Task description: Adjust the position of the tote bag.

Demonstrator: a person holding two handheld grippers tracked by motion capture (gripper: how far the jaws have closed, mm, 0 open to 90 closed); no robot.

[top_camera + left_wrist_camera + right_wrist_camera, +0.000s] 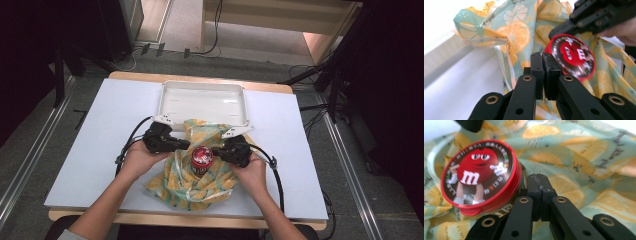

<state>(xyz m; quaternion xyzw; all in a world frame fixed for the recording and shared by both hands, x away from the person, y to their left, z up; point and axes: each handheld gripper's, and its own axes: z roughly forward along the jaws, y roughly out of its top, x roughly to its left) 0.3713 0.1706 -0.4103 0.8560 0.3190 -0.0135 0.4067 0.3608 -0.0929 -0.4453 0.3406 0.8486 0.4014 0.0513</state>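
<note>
The left gripper (543, 76) has its jaws pressed together; whether a fold of the fruit-print cloth (516, 32) is pinched between the pads cannot be made out. The right gripper (539, 195) is likewise closed pad to pad, its tips over the same cloth (584, 157), and any pinched fabric there is hidden too.

Just beside both sets of jaws stands a round container with a red lid (480, 176), printed with a red cartoon figure. In the high view it (202, 159) sits upright on the cloth (192, 187), between the left gripper (186, 145) and the right gripper (216, 150), close enough to crowd either one.

The cloth lies crumpled at the middle of the white table (100, 135), its far edge touching an empty white tray (202, 102). Bare tabletop spreads well out to the left and right; the near edge lies close behind the person's forearms.

The left gripper view is motion-blurred, and the container's body below the lid is mostly covered.
</note>
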